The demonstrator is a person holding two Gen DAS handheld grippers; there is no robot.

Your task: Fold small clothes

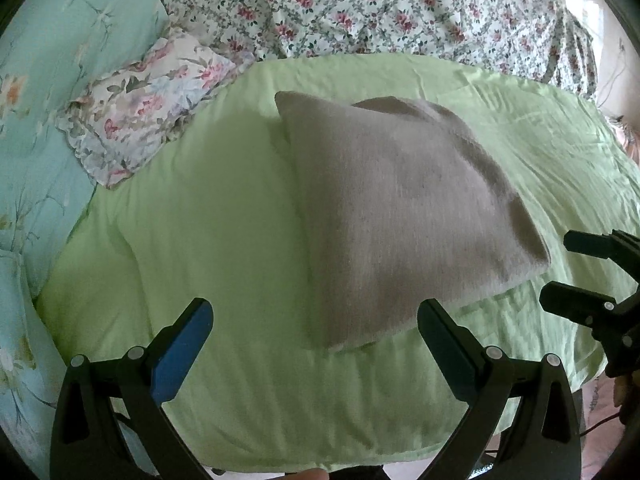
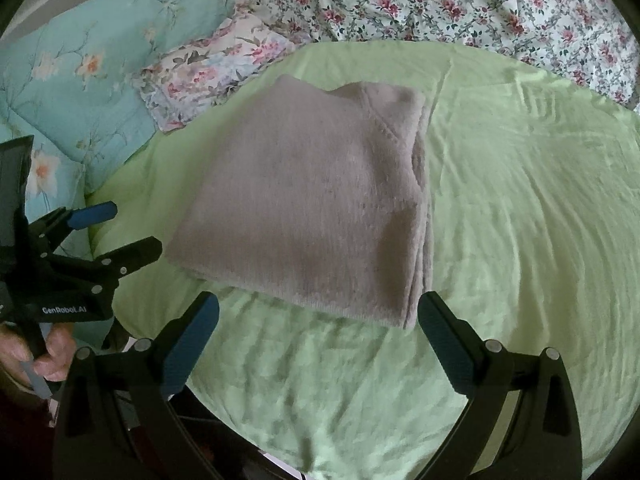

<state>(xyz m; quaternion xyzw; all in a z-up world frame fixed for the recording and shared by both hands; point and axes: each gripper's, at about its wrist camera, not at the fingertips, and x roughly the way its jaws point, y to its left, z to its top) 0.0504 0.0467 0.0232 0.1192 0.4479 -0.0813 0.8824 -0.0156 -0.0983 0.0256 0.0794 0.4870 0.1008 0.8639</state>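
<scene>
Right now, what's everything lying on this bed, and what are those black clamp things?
Folded garment: one, grey-beige knit, lying in the middle of the green sheet.
Green sheet: one, light green, covering the bed under the garment.
Teal quilt: one, teal with pale flowers, bunched at the left.
Floral pillow: one, white with pink and blue flowers, between quilt and sheet.
Rose-print cover: one, white with small red roses, at the back.
Left gripper: one, black with blue pads, open, empty.
Right gripper: one, the same, open, empty.

Bed spread with a light green sheet [image 2: 520,208], folded grey knitted garment [image 2: 304,200] lying flat near its middle, small flowered pillow [image 2: 208,76] at the far left corner, turquoise quilt [image 1: 44,92] along the left edge, rose-print cover [image 1: 380,4] across the far edge
</scene>
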